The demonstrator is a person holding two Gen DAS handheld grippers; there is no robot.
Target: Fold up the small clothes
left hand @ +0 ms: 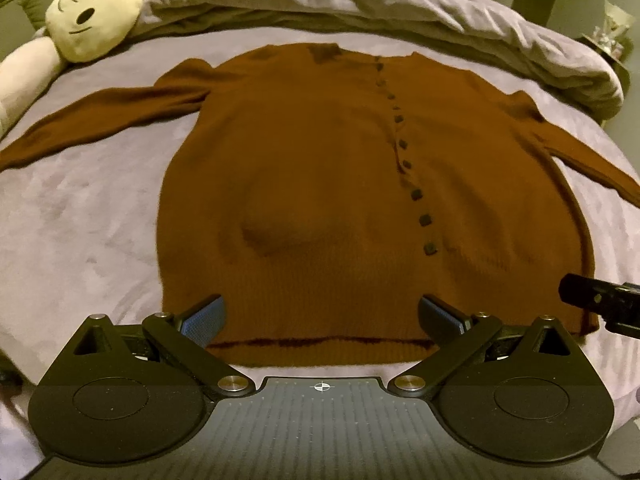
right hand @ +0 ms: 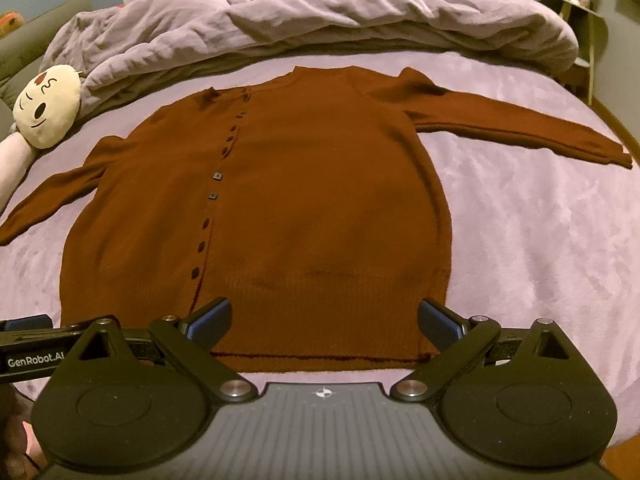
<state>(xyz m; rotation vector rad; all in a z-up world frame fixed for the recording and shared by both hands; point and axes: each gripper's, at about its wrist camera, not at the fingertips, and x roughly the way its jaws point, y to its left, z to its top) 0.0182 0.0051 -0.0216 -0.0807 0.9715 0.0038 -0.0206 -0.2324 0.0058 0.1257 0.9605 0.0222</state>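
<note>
Both tools, left tool (left hand: 320, 316) and right tool (right hand: 324, 320), hover level, fingers spread, over the cardigan's (left hand: 320, 184) hem on the bed (left hand: 80, 216).

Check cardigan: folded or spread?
Spread. The cardigan lies flat on the bed, both sleeves out sideways, hem straight, nothing folded over.

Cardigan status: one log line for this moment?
cardigan: flat on bed, buttoned, sleeves spread | left tool: open at hem | right tool: open at hem | fold: unstarted
</note>
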